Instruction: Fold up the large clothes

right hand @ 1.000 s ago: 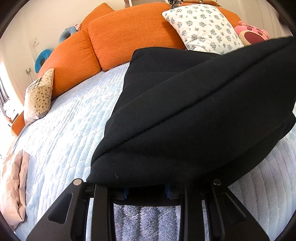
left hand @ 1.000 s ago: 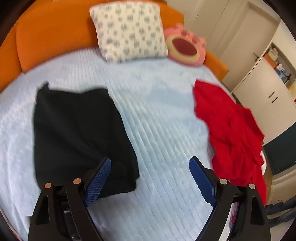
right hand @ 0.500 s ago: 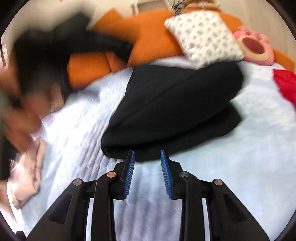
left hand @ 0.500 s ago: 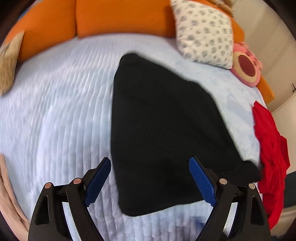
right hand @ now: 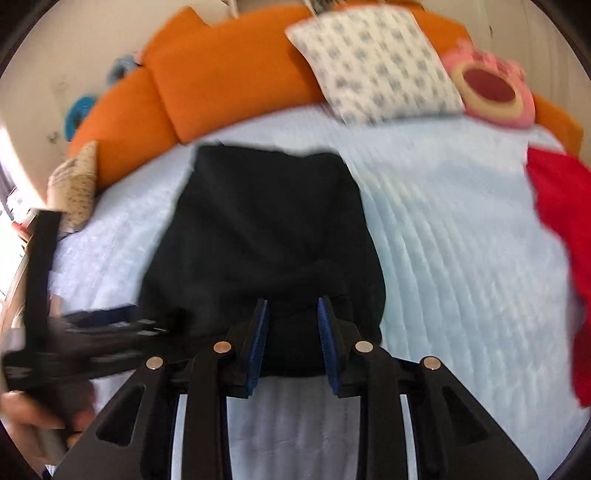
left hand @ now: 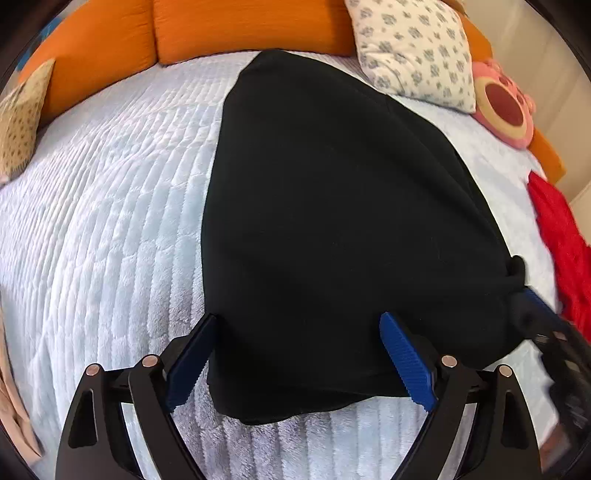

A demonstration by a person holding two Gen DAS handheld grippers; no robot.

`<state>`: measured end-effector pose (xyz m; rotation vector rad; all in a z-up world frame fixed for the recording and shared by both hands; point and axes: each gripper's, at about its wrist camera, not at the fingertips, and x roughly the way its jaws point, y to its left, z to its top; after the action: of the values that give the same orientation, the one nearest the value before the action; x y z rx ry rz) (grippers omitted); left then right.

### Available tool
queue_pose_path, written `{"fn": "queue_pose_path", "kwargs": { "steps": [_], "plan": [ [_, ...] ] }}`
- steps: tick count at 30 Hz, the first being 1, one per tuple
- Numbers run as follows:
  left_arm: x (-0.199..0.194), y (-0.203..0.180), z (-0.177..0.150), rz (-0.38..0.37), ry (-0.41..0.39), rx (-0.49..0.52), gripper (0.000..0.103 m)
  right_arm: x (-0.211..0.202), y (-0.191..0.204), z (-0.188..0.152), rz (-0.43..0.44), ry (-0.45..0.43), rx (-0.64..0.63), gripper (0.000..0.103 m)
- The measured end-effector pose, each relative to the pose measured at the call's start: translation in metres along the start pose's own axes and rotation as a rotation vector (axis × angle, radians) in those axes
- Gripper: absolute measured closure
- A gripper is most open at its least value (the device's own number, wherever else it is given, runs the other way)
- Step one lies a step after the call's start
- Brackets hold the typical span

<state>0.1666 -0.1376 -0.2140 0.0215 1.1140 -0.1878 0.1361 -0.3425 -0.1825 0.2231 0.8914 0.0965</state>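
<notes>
A folded black garment [left hand: 332,221] lies flat on the pale blue quilted bed [left hand: 110,221]; it also shows in the right wrist view [right hand: 266,229]. My left gripper [left hand: 295,354] is wide open, its blue pads straddling the garment's near edge, holding nothing. My right gripper [right hand: 291,332] is partly open, its pads close together just above the garment's near edge, not gripping it. The right gripper shows at the left view's right edge [left hand: 546,325]; the left gripper shows blurred at the right view's left [right hand: 92,332].
Orange cushions [left hand: 221,26] line the far side, with a patterned white pillow [left hand: 413,48], a pink plush [left hand: 506,107] and a small beige pillow [left hand: 18,118]. A crumpled red garment [left hand: 561,236] lies at the bed's right edge.
My right gripper let go of the black garment and drew back, then came near its edge again. My left gripper swung from the bed's right side to over the garment's near edge.
</notes>
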Motion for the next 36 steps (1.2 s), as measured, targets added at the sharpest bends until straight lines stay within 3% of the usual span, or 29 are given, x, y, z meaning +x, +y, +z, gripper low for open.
{"fn": "queue_pose_path", "kwargs": {
  "steps": [5, 8, 11, 12, 13, 14, 15, 18, 22, 27, 32, 36],
  "plan": [
    [0.0, -0.004, -0.001, -0.011, -0.011, 0.072, 0.01, 0.025, -0.005, -0.014, -0.052, 0.005, -0.024, 0.075],
    [-0.009, 0.012, 0.004, -0.103, -0.008, 0.055, 0.01, 0.024, 0.0, -0.007, -0.072, 0.026, -0.065, 0.074],
    [-0.018, 0.037, 0.014, -0.14, 0.009, 0.031, 0.011, 0.008, -0.001, 0.007, -0.029, 0.057, -0.062, 0.071],
    [-0.023, 0.048, 0.018, -0.13, 0.002, 0.036, 0.011, 0.003, -0.003, 0.013, -0.01, 0.059, -0.051, 0.065],
    [-0.025, 0.055, 0.022, -0.125, -0.003, 0.039, 0.011, -0.003, -0.006, 0.02, 0.006, 0.064, -0.038, 0.033],
    [-0.027, 0.066, 0.03, -0.136, 0.002, 0.038, 0.01, -0.009, -0.009, 0.029, 0.022, 0.068, -0.02, 0.008],
    [-0.026, 0.076, 0.037, -0.165, 0.019, 0.021, 0.01, -0.015, -0.015, 0.039, 0.051, 0.062, 0.004, 0.005],
    [-0.014, 0.101, 0.057, -0.28, 0.074, -0.053, 0.01, -0.013, -0.034, 0.071, 0.109, 0.105, 0.076, 0.005],
    [0.004, 0.109, 0.072, -0.348, 0.132, -0.104, 0.011, 0.011, -0.06, 0.102, 0.191, 0.213, 0.169, 0.005],
    [0.033, 0.117, 0.074, -0.5, 0.201, -0.219, 0.01, 0.046, -0.083, 0.111, 0.301, 0.328, 0.26, 0.005],
    [0.058, 0.113, 0.072, -0.53, 0.232, -0.252, 0.01, 0.078, -0.099, 0.099, 0.336, 0.413, 0.332, 0.005],
    [0.067, 0.098, 0.081, -0.537, 0.221, -0.243, 0.01, 0.103, -0.098, 0.088, 0.458, 0.451, 0.391, 0.004]
  ]
}}
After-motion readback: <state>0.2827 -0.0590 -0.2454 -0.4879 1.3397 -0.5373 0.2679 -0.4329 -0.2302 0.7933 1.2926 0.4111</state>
